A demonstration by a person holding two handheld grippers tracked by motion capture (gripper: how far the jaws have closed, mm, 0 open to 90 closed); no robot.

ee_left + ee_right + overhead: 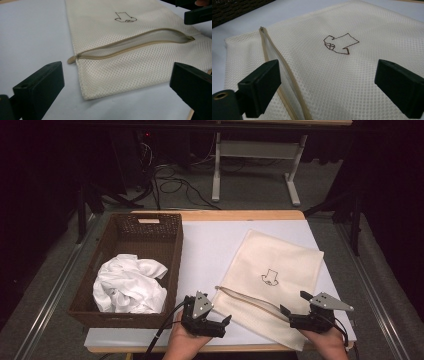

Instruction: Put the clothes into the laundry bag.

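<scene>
At the near edge of the white table top (210,245), two hands each hold a black two-jaw gripper. The left gripper (220,325) sits just beside the near left corner of the cream mesh laundry bag (272,280), and its jaws stand wide apart with nothing between them. The right gripper (295,305) is at the bag's near right corner, over its edge, and its jaws are wide apart too, holding nothing. The bag lies flat on the table top, turned a little, with its tan zipper (130,45) along the near side. The zipper is open, so the mouth gapes a bit. A small brown stitched picture (339,43) sits in the middle of the bag. Left of the bag, well apart, stands a dark brown woven basket (172,255) with crumpled white cloth (130,285) inside.
</scene>
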